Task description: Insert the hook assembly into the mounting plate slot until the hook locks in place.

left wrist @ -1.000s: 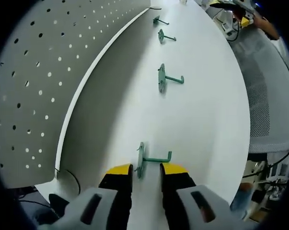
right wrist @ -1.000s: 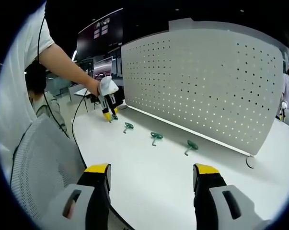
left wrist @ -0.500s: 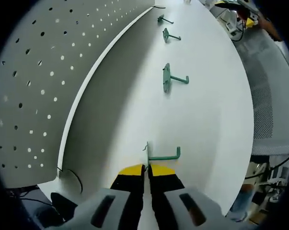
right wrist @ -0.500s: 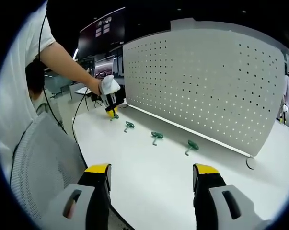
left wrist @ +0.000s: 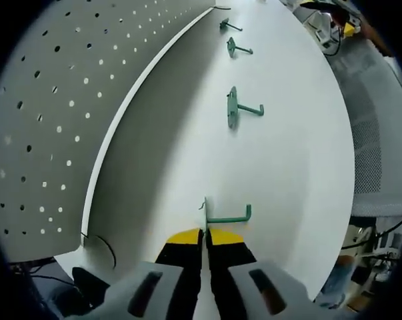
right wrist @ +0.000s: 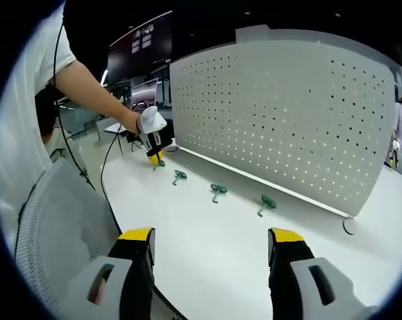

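The left gripper [left wrist: 203, 235] now has its yellow-tipped jaws pressed together on the flat base plate of the nearest green hook [left wrist: 224, 216], where a second ago they stood apart on either side of it; over the last half second nothing more has shifted, so the grasp looks settled and the hook, still resting on the white table [left wrist: 294, 153], seems ready to be lifted. From the right gripper view this same tool [right wrist: 154, 159] sits at the far left end of the hook row, close to the foot of the perforated mounting plate [right wrist: 287, 120]. The right gripper [right wrist: 211, 243] hangs over the near edge of the table, well away from the plate, its jaws wide apart and empty, unchanged. Farther along the foot of the mounting plate [left wrist: 47, 120], a second hook [left wrist: 235, 109] lies on the table, then a third [left wrist: 235, 47] and a fourth [left wrist: 225, 26], each apart from the next and none yet seated in a hole. My reading is that pickup is done and insertion into the plate is the step ahead.
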The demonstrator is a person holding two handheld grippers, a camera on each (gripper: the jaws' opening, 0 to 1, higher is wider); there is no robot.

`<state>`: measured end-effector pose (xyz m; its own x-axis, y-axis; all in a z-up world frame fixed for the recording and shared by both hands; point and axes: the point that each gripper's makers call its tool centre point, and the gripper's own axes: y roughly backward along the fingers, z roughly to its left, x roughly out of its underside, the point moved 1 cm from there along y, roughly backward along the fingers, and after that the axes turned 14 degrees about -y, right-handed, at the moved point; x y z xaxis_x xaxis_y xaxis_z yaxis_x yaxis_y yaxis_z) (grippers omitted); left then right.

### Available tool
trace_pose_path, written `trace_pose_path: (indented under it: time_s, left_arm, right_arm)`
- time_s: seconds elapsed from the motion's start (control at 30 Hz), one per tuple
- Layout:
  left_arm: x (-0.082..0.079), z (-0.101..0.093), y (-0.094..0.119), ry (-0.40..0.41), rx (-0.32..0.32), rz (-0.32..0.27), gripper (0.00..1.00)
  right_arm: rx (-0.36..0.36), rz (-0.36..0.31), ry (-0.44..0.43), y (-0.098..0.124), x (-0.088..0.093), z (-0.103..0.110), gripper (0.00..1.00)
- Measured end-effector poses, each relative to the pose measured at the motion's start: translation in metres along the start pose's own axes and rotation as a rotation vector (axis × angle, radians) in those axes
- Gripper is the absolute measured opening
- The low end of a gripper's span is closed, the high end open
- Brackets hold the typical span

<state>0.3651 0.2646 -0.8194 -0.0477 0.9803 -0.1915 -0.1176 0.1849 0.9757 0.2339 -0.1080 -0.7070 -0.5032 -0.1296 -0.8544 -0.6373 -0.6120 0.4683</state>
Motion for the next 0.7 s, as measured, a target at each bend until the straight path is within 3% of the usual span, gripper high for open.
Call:
trace_pose_path:
  time_s: [0.23,0.33,0.43,0.53,0.7]
  left_arm:
    - [-0.001,-0.001,0.001,0.001,-0.011,-0.019,0.02]
    - [-0.012,0.002,0.005,0.102,-0.038,-0.112,0.01]
    - [-0.016,0.002,0.008,0.086,-0.051,-0.15,0.01]
    - [-0.023,0.002,0.013,0.14,-0.075,-0.205,0.01]
    - [-0.027,-0.002,0.018,0.152,-0.096,-0.232,0.01]
  right_arm:
    - [0.004,-0.004,-0.005,0.0,-0.001,-0.001,0.67]
    - [0.006,-0.013,-0.018,0.001,-0.002,-0.003,0.67]
    - [0.008,-0.02,-0.024,0.002,-0.002,-0.004,0.67]
    - [0.006,-0.02,-0.021,0.001,-0.002,-0.003,0.67]
    - [0.005,-0.024,-0.023,0.002,-0.003,-0.003,0.67]
